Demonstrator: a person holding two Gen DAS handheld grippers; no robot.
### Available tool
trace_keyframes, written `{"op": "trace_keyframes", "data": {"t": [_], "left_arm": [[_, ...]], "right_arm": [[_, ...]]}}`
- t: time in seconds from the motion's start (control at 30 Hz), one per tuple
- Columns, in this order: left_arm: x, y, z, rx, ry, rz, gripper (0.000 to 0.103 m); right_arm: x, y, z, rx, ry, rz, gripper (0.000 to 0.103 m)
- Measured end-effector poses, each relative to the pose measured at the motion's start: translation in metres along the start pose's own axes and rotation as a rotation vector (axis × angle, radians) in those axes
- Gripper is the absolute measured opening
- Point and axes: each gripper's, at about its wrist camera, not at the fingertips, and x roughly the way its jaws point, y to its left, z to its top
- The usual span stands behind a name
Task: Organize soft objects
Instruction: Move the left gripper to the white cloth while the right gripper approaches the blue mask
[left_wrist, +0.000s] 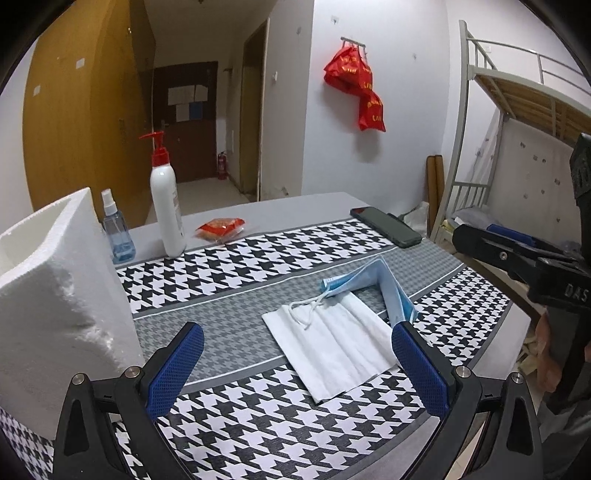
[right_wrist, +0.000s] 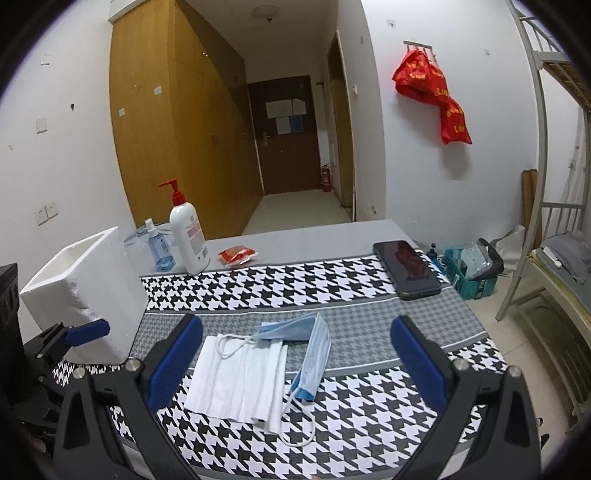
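- Your left gripper (left_wrist: 297, 363) hovers low over the tablecloth (left_wrist: 258, 258) with its blue pads spread wide and nothing between them, apparently lined up to take the face mask (left_wrist: 332, 343).
- Your right gripper (right_wrist: 297, 363) hangs just as wide apart and empty on the near side of the mask, likely ready to pin or lift the other end.
- The mask lies half folded: its white side flat on the cloth, its blue half (right_wrist: 314, 350) flipped up and creased, one ear loop (right_wrist: 299, 424) trailing toward you.
- The foam box (right_wrist: 85, 291) stands open-topped left of the mask, probably the place for it.
- Beyond the mask, the pump bottle (right_wrist: 188, 236), spray bottle (right_wrist: 159, 247), snack packet (right_wrist: 236, 255) and phone (right_wrist: 406, 269) sit well apart from it.
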Motion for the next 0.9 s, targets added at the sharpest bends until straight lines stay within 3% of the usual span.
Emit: {"op": "trace_keyframes", "data": {"t": [0.9], "left_arm": [[0.063,-0.018,-0.002,-0.037,0.152,0.005,0.102]], "right_arm": [[0.03,-0.035,-0.014,0.056,0.117,-0.015,0.103]]}}
